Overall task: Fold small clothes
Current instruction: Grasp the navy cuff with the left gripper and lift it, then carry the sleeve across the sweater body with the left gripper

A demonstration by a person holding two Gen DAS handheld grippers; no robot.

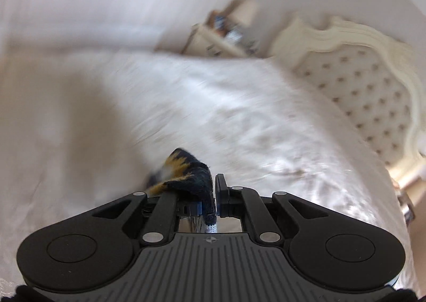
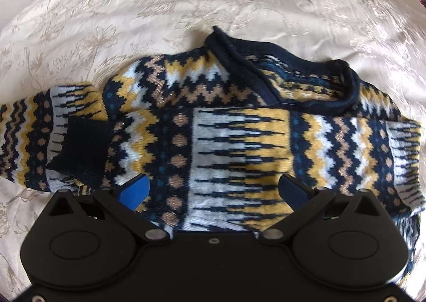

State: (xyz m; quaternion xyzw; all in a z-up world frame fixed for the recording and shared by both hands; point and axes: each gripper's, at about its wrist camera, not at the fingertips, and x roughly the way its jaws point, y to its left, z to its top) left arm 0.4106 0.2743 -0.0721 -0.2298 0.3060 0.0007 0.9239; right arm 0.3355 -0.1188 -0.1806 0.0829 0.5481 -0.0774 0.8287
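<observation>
Knitwear: a small navy, mustard, tan and pale-blue zigzag-patterned knitted sweater lies spread flat across the middle of the right wrist view, its rolled navy neckline toward the upper centre of the frame.
Sleeves: one sleeve is folded across the body at the left of the frame, its plain navy cuff lying on top of the pattern; the other sleeve runs off toward the right edge.
Bedding: a cream bedspread with a faint embroidered floral pattern lies under the sweater and fills the upper part of that view.
Right gripper: its black jaws stand wide apart at the lower centre of the frame, over the sweater's lower body; the blue pad on the left finger shows, and nothing sits between the jaws.
Left gripper: its jaws are pressed together on a fold of the same knit fabric, navy with a mustard patch, which bunches up to the left of the fingertips in the lower centre of the left wrist view.
Background, left wrist view: heavily blurred; a cream tufted headboard fills the right side, and a pale bedside cabinet sits in the upper centre.
</observation>
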